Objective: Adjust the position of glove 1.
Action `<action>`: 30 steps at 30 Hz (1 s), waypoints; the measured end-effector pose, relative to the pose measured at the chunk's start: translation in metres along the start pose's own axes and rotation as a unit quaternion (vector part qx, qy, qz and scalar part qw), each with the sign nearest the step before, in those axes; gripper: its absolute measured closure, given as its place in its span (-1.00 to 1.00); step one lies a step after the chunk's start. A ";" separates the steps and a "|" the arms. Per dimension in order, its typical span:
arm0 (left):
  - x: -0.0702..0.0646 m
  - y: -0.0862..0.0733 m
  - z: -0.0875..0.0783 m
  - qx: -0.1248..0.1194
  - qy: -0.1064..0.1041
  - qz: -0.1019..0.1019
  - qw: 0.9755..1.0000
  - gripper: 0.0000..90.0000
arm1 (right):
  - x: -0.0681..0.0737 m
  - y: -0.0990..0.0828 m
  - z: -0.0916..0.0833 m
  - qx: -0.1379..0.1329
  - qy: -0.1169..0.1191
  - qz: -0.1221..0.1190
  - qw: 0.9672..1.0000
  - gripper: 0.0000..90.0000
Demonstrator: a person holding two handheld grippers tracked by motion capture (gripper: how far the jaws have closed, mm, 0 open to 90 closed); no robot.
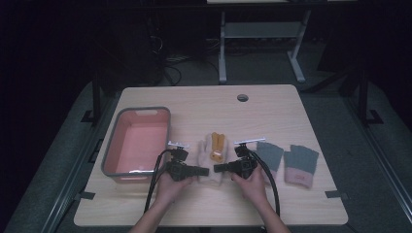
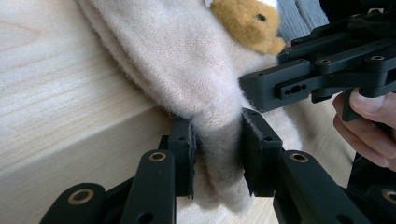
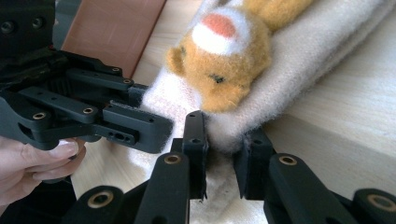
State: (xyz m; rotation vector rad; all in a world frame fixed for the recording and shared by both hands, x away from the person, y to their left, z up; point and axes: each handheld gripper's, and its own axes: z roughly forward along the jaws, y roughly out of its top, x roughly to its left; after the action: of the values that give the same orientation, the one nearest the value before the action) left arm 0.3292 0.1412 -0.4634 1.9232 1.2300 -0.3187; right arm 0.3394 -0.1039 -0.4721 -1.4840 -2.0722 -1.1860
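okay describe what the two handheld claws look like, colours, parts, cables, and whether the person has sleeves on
Both the left claw and the right claw are matte black, built from bolted link bars with brass-ringed pivot holes. Each flat finger carries a dark, rough-edged pad. A thick black cable loops from each body toward the person, and a pale plate sits on top. Forearms appear bare, with no sleeves or gloves visible.

Two forearms rise from six o'clock in the high view, each hand level and low, wrapped round a hand-held gripper. The left hand-held gripper (image 1: pixel 201 170) points toward three o'clock, the right hand-held gripper (image 1: pixel 219 168) toward nine, tips nearly meeting; each pair of jaws is pinched onto cream fabric.
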 end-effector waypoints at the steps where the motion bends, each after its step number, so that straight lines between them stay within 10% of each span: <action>1: -0.001 0.000 0.000 -0.001 0.002 0.000 1.000 0.52 | 0.000 0.000 0.000 -0.002 0.001 -0.005 1.000 0.70; 30: -0.020 0.027 -0.033 -0.042 -0.012 0.028 0.999 0.52 | 0.028 0.023 -0.026 -0.031 0.015 -0.021 0.999 0.71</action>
State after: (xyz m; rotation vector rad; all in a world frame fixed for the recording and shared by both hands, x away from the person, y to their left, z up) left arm 0.3356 0.1477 -0.4166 1.8728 1.1535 -0.2566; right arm 0.3434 -0.1043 -0.4274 -1.4465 -2.0746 -1.2918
